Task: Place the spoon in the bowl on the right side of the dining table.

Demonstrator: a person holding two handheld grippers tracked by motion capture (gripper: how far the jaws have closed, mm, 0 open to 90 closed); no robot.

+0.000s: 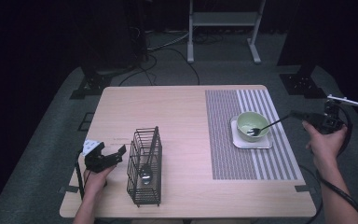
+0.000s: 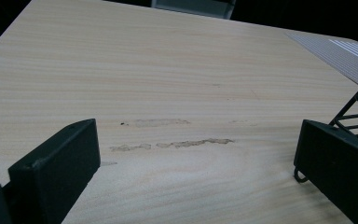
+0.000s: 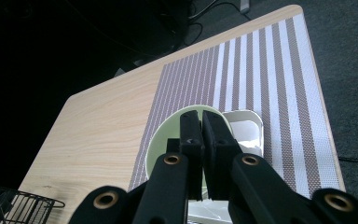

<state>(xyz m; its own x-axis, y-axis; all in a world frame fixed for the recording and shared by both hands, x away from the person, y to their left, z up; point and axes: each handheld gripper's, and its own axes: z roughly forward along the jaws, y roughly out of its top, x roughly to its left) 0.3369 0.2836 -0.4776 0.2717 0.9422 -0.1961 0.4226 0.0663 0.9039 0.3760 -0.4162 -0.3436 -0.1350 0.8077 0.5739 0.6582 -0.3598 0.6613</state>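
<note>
Overhead light brightens the table (image 1: pixel 182 107) while surroundings fall black; all three views are slightly soft.

The wide stretch of bare table (image 1: pixel 177 112) between the wire basket (image 1: pixel 144 168) and the striped mat (image 1: pixel 247 135) allows free passage. The basket stands just right of the left gripper (image 1: pixel 109 156). On the mat, the green bowl (image 1: pixel 251 123) on its white tray (image 1: pixel 251 140) obstructs the middle.

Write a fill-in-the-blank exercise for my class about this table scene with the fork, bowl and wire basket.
1. The right gripper is shut on the handle of a black ____, whose head lies in the pale green bowl.
2. The bowl stands on a white square ____.
3. The left gripper, jaws ____, rests beside the black wire basket.

Missing words: fork; plate; open
</note>
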